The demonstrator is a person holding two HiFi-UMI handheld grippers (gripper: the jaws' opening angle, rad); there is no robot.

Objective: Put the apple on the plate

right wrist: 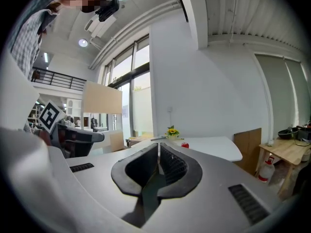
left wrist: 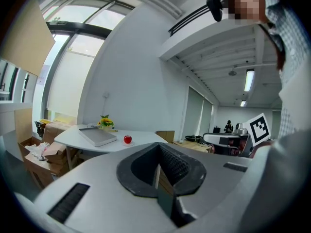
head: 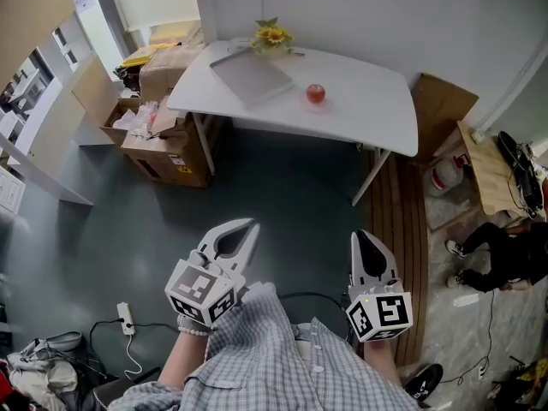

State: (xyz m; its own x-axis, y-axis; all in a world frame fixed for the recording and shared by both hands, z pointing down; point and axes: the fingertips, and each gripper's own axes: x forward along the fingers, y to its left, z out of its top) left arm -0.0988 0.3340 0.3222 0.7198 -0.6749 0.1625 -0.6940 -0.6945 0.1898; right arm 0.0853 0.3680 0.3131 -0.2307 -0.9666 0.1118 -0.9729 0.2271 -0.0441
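In the head view, the small round red apple [head: 315,93] sits on the white rounded counter [head: 368,101], towards its middle and well ahead of me across open floor. To the apple's left lies a flat grey rectangular slab [head: 251,77], and a yellow sunflower sprig [head: 271,35] stands beyond that at the wall. I can't pick out a plate for certain. Both tools are low and close to my body. The left gripper [head: 249,224] and the right gripper [head: 360,235] each have their fingers drawn together, with nothing in them. Brown cardboard boxes [head: 163,148] crowd the floor by the counter's left end.

In the left gripper view, the dark ribbed pads of the left gripper [left wrist: 157,148] meet along one seam, so it is fully closed and empty. The apple [left wrist: 127,139] shows beyond them on the counter [left wrist: 146,142], just right of the grey slab [left wrist: 98,136].

In the right gripper view, the right gripper [right wrist: 159,147] also has its pads pressed together and holds nothing. The apple [right wrist: 185,145] is a small red dot far off on the counter [right wrist: 218,148], beside the sunflower [right wrist: 171,131].

I judge the apple to be firm, smooth-skinned and fairly weighty for its size. It looks likely to roll if nudged and to bruise if squeezed hard. I'd open wide, take it across its widest girth with a pad on either side, and close only until it is snug.
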